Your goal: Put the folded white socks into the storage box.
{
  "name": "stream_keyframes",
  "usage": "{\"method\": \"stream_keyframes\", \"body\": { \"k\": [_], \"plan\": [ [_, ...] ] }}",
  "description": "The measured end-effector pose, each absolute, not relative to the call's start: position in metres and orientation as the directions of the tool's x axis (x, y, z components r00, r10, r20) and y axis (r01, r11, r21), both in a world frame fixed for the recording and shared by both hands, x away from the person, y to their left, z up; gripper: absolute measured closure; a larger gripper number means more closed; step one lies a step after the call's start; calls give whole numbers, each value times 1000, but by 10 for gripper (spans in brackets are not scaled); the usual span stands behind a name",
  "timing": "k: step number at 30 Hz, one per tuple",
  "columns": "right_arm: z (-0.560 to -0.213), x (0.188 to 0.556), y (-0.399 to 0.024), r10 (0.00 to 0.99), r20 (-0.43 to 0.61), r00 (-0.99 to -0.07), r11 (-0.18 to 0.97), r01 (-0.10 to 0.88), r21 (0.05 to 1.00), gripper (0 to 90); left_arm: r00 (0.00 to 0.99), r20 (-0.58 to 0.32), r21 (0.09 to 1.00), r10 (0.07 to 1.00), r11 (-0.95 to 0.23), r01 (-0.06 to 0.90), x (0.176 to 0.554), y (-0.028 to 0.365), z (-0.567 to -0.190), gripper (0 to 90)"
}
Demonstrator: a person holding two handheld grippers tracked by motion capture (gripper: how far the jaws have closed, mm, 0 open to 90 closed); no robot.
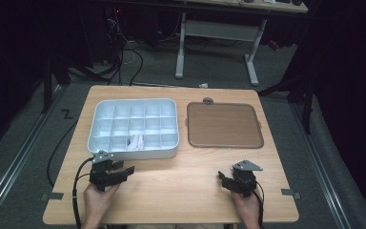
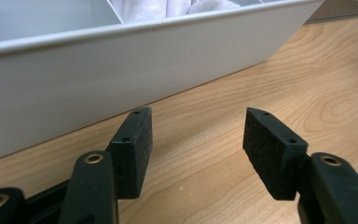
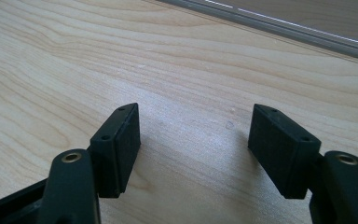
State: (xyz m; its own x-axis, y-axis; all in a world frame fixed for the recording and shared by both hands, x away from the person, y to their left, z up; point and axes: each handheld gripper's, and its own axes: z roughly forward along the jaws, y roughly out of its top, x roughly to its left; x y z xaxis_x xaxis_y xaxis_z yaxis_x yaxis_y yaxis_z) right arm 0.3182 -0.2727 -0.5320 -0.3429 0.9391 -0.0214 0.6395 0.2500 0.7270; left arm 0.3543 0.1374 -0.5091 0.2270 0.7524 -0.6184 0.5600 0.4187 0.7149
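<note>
While both grippers rest low over the wooden table, the high view shows one white compartment tray at upper left of centre and one brown flat tray to its right, with a small grey round piece at that tray's far edge. One white crumpled cloth lies in a front-row compartment of the white tray. The left gripper sits at lower left, just in front of the white tray's near wall; the right gripper sits at lower right, well apart from both trays. Two hands, two grippers, two trays, one cloth.

Seen from the left gripper view, the jaws stand wide apart with nothing between them, only bare wood. The white tray's near wall crosses the upper frame close ahead, and the cloth shows above its rim at top centre.

Seen from the right gripper view, the jaws likewise stand wide and hold nothing; the brown tray's rim runs across the upper right.

Risk, as judged: a low approach by the left gripper could strike the tray wall and shove the tray, since the jaws sit below the rim. A shallow pinch could snag only a fold of the cloth and drop it.
</note>
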Motion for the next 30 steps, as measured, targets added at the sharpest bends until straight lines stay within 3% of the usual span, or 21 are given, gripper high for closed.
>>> {"method": "stream_keyframes", "body": {
  "k": [30],
  "plan": [
    [-532, 318, -273, 939, -21, -343, 250, 640, 727, 344, 230, -522, 771, 821, 339, 539, 369, 117, -535, 423]
  ]
}}
